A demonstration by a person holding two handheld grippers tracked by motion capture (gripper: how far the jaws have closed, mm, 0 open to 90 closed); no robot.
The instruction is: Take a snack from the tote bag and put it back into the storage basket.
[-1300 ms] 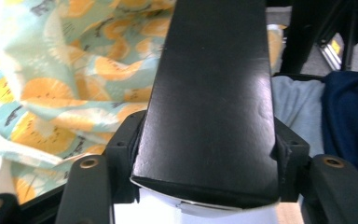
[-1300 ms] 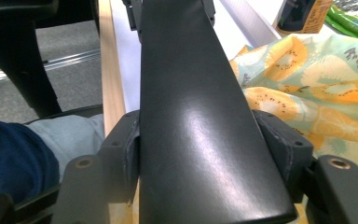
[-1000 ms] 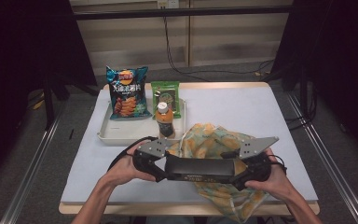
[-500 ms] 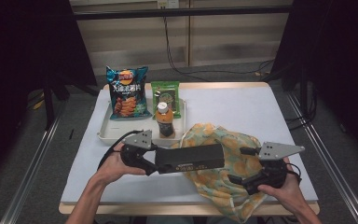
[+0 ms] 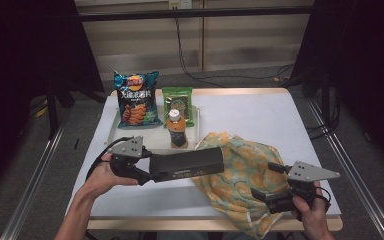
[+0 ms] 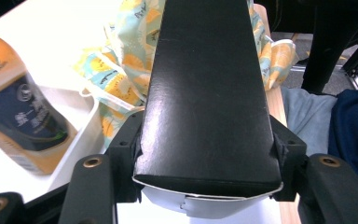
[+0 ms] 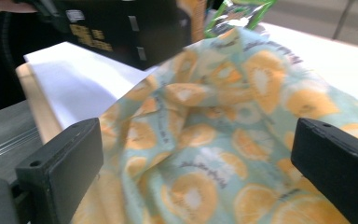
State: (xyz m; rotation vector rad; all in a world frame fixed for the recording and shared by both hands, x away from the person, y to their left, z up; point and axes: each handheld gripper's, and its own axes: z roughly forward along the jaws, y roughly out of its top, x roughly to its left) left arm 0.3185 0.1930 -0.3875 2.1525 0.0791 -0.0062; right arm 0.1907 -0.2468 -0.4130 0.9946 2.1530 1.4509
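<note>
Gripping one end of a long black box, the left tool has its jaws closed against the box's two sides, as the left gripper view shows with the box wedged between them. The box lies level above the tabletop, its far end reaching the mouth of the orange-patterned cloth bag. A second ago both tools held the box between them over the bag; now the right tool has let go and drawn back toward the near right edge of the tabletop, and the box has shifted left with the left hand. The right tool's jaws stand wide apart with nothing between them, the bag lying just beyond. On the white tray behind, a blue chip packet, a green packet and a bottle of tea stand as they did before. The bottle appears just beside the box in the left gripper view.
</note>
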